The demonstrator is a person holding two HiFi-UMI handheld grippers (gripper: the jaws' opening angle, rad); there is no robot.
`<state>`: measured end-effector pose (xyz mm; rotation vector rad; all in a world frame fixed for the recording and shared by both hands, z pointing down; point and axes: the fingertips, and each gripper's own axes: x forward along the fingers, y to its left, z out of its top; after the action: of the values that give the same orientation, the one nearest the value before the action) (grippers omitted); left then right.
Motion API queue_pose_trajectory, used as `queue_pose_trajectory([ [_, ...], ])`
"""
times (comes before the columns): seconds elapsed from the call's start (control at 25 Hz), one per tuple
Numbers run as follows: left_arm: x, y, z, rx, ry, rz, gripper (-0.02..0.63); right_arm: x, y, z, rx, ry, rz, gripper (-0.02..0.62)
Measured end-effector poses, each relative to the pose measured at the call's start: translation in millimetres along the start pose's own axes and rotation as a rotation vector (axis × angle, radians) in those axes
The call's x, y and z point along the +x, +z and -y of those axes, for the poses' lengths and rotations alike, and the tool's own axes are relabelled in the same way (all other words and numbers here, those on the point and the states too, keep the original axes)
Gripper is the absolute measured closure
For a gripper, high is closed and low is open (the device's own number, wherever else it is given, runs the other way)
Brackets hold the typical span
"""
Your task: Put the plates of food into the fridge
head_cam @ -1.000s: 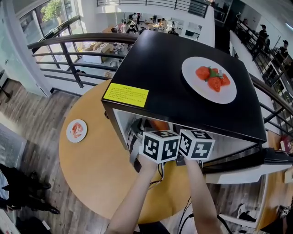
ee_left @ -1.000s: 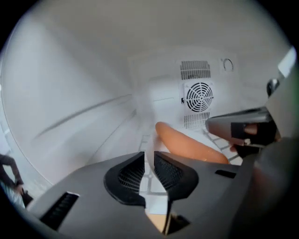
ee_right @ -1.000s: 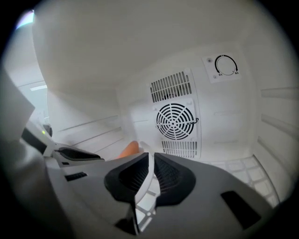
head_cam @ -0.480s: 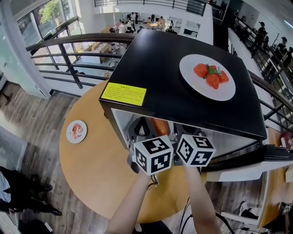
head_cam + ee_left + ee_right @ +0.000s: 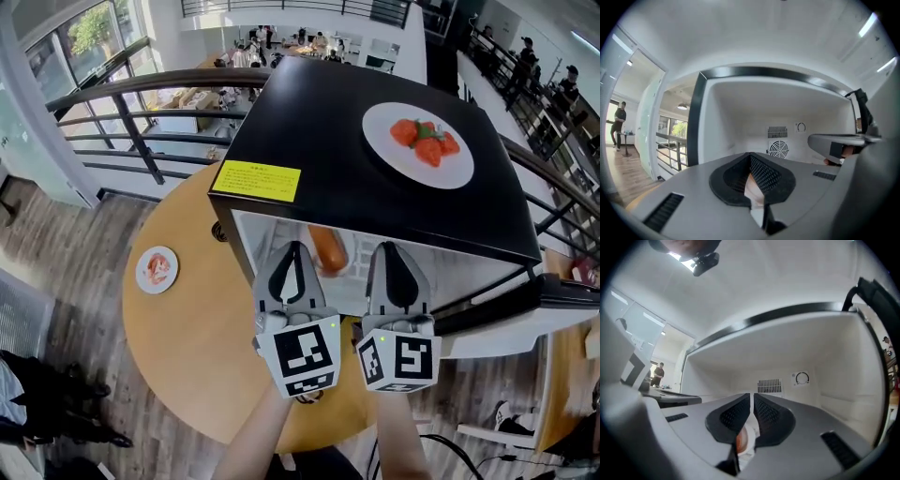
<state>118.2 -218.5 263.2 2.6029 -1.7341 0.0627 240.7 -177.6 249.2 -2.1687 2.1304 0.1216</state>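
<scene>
Tongs clenched, empty: left tongs (image 5: pixel 292 253) and right tongs (image 5: pixel 394 251) side by side at the open front edge of the fridge (image 5: pixel 319 141), lower centre. One plate of red food (image 5: pixel 418 144) rests on the fridge top, upper right, clear of its edges. One small plate (image 5: pixel 157 269) lies near the left rim of the tabletop (image 5: pixel 197 347).

Left grey plastic hand-held gripper (image 5: pixel 294 247) held out in front, roughly level, black ribbed pads (image 5: pixel 763 173) pressed together, nothing between. Right grey plastic hand-held gripper (image 5: pixel 395 247) just beside it, parallel, tipped slightly up, pads closed to a hairline slit, empty. White marker cubes (image 5: pixel 302 356) at the rear ends, facing up. Bare forearms (image 5: pixel 258 436) reaching in from the bottom edge, close together.
</scene>
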Motion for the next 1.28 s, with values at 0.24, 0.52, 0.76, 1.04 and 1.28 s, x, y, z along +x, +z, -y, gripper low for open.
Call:
queue_pose_trajectory([
  [0.24,-34.4,17.9,-4.6,-0.028,-0.06,0.084,0.598,-31.4,22.5,-18.0,-0.004,-0.026,0.076,0.561],
  [0.52,-80.5,33.9,-3.4,0.011,-0.132,0.151,0.598,-71.5,45.9,-40.9,-0.049,-0.072,0.143,0.561],
  [0.76,-103.9,39.6,-16.1,0.005,-0.152,0.171,0.598,-95.3,48.5,-61.4,-0.017,-0.092,0.159,0.563],
  [1.04,-132.9,42.2,-26.8,0.016,-0.19,0.194,0.598,-114.4,54.6,-93.7,-0.054,-0.099,0.161,0.563],
  [1.28,-152.8,42.1,-41.3,-0.008,-0.213,0.191,0.598,-130.0,57.4,-118.0,-0.057,-0.12,0.155,0.563],
])
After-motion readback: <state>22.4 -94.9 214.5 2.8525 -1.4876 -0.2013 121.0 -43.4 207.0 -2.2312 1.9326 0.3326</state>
